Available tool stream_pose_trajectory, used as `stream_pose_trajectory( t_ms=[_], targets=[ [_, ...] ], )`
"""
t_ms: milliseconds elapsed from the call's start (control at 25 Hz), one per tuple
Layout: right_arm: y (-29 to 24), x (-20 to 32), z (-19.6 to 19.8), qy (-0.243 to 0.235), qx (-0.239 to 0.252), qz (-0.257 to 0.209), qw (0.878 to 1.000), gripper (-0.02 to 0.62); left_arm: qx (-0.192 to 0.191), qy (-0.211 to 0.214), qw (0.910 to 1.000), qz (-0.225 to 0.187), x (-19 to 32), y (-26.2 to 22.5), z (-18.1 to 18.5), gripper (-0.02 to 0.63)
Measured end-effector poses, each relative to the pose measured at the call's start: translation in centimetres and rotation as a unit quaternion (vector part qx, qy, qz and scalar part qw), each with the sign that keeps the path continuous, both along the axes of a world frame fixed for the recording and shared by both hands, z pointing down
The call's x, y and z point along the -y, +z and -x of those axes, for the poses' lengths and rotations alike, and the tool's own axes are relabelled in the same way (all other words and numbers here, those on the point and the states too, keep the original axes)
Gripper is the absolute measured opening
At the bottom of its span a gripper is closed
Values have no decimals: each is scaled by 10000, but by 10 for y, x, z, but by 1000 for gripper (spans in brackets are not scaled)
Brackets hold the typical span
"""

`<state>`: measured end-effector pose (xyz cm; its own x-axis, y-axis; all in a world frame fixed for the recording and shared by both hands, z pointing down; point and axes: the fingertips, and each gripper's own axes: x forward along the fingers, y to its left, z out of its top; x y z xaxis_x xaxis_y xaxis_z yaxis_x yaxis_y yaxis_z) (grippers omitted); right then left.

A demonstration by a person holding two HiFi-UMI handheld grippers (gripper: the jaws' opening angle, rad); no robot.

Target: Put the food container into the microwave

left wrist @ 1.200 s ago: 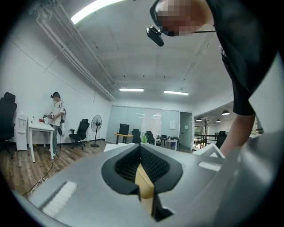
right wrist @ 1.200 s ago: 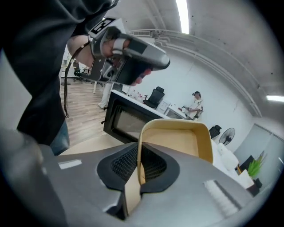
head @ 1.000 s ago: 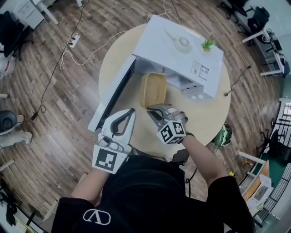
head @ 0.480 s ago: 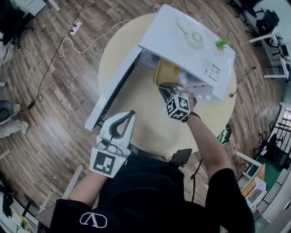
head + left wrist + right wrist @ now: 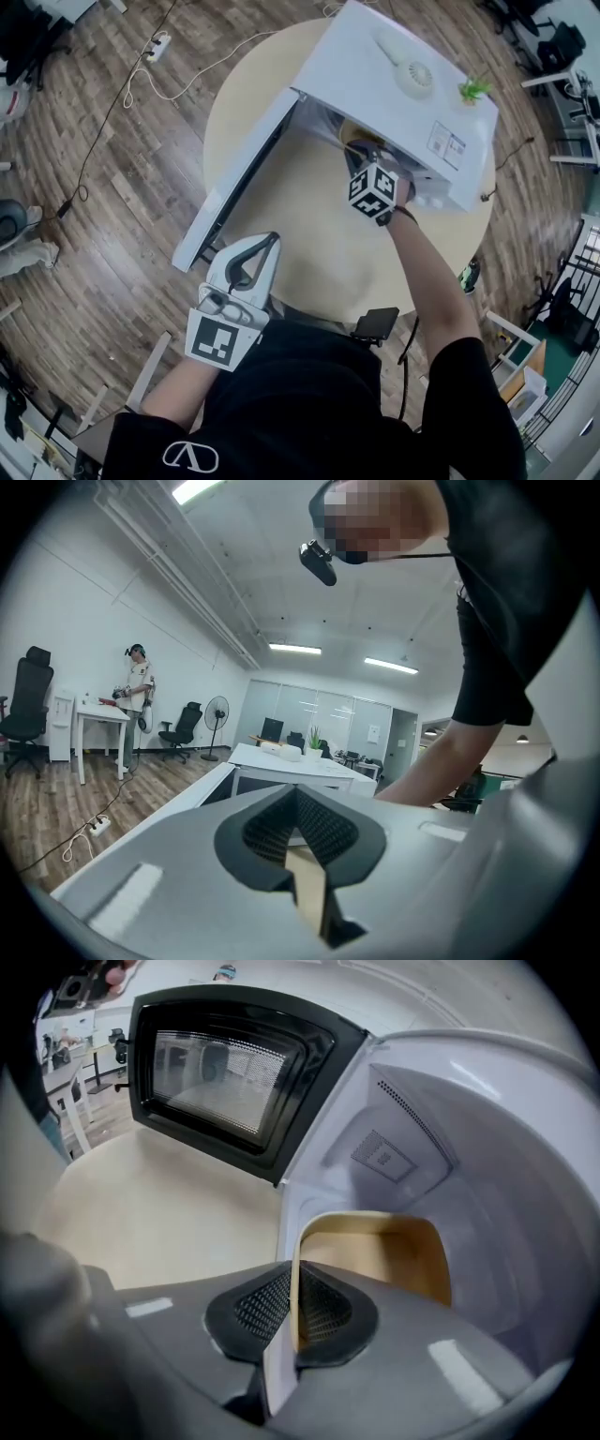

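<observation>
Right gripper (image 5: 293,1283) clamps the near wall of the food container (image 5: 375,1251), presenting it ahead inside the microwave (image 5: 487,1176) for set-down; left gripper (image 5: 296,799) closed, empty.

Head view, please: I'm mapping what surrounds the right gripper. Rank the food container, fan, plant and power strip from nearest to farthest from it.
1. Food container: pinched by the right gripper, in the microwave opening.
2. Fan: on the microwave's top, just beyond.
3. Plant: at the top's far right corner.
4. Power strip: on the floor, far upper left.
</observation>
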<state>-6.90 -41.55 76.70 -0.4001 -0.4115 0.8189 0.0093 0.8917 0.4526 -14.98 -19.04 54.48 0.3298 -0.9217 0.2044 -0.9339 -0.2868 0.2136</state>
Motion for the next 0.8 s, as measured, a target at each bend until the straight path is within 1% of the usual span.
stream_pose_trajectory(
  t_ms=[120, 240, 480, 600, 800],
  targets=[
    [4, 14, -2, 179, -92, -99, 9997, 18, 15, 11, 10000, -35, 1, 0, -3, 0],
    [6, 24, -4, 347, -101, -111, 9993, 18, -17, 8, 10000, 15, 0, 2, -5, 0],
    [7, 28, -2, 344, -45, -250, 9991, 22, -30, 7, 10000, 69, -4, 4, -5, 0],
    [6, 34, -4, 496, -3, -430, 9978, 46, -37, 44, 10000, 81, -5, 4, -8, 0],
    [1, 33, -9, 833, 192, -728, 9937, 121, -55, 95, 9998, 169, -9, 5, -11, 0]
  ],
)
